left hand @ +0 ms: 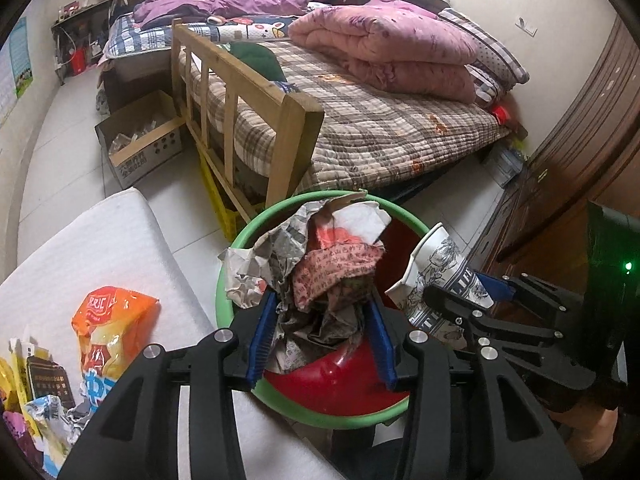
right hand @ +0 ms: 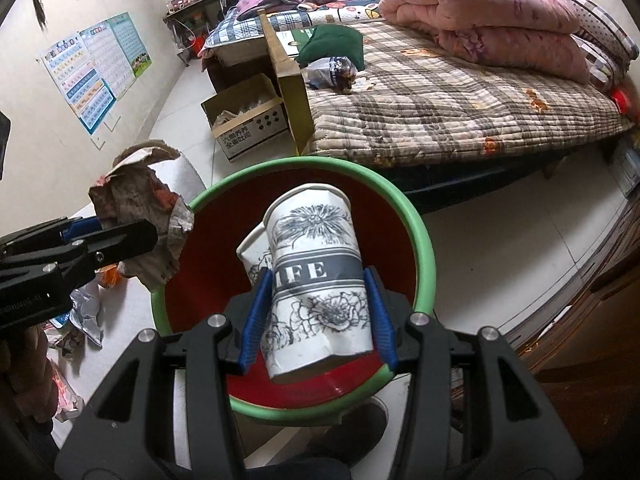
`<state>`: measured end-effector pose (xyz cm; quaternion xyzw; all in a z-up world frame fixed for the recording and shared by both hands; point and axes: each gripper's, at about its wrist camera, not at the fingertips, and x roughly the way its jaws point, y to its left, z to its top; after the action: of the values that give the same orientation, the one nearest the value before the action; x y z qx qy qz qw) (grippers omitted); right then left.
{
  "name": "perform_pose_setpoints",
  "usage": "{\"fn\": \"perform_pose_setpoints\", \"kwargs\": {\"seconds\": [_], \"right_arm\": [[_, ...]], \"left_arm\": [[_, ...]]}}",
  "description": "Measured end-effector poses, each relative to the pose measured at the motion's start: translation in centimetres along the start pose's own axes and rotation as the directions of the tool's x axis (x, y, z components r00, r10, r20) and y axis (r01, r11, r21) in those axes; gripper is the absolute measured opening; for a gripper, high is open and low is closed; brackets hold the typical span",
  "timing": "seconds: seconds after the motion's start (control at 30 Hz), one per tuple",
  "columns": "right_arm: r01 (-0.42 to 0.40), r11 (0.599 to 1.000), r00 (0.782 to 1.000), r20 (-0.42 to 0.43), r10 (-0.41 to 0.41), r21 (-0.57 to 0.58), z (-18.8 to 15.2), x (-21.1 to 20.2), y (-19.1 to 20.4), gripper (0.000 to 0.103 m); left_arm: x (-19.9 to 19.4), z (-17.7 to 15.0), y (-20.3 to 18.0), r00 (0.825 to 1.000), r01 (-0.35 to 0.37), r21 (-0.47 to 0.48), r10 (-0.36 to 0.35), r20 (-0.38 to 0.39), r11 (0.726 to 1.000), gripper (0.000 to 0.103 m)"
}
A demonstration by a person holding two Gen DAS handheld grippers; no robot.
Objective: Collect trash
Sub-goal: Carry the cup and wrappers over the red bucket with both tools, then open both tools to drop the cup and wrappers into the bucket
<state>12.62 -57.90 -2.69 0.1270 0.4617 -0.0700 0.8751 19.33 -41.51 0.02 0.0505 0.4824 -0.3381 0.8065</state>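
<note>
above the red bin (right hand: 200, 280), the left gripper (left hand: 320, 336) has its jaws clenched on crumpled newspaper (left hand: 316, 264); the right gripper (right hand: 316, 316) grasps paper cups (right hand: 316, 276).

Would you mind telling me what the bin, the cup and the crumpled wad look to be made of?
Bin: likely plastic; glossy red inside, smooth green rim.
Cup: apparently thin paper; matte white with grey floral print, creased and dented.
Crumpled wad: printed paper, probably newspaper; sharp wrinkles and torn edges.

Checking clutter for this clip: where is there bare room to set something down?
Free: the bin interior's red far side, and white mat between orange snack bag and bin. Crowded: wrappers at the mat's near-left corner.
</note>
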Motion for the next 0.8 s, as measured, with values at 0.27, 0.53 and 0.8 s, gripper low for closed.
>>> {"fn": "perform_pose_setpoints", "kwargs": {"seconds": [0.27,0.53,0.8], "right_arm": [[0.021,0.999,1.000,-0.011,-0.021,-0.029,-0.1,0.0,0.8,0.087],[0.025,0.999,0.999,0.026,-0.024,-0.042,0.1,-2.2,2.4,0.097],[0.004,0.995,0.999,0.046,0.000,-0.104,-0.8,-5.3,6.6,0.098]], "left_arm": [[-1.1,0.1,0.6,0.999,-0.011,-0.037,0.013,0.035,0.999,0.086],[-4.5,-0.3,2.2,0.995,-0.041,-0.066,0.047,0.087,0.997,0.095],[-10.1,-3.1,4.6,0.985,-0.102,-0.103,0.115,0.127,0.989,0.095]]}}
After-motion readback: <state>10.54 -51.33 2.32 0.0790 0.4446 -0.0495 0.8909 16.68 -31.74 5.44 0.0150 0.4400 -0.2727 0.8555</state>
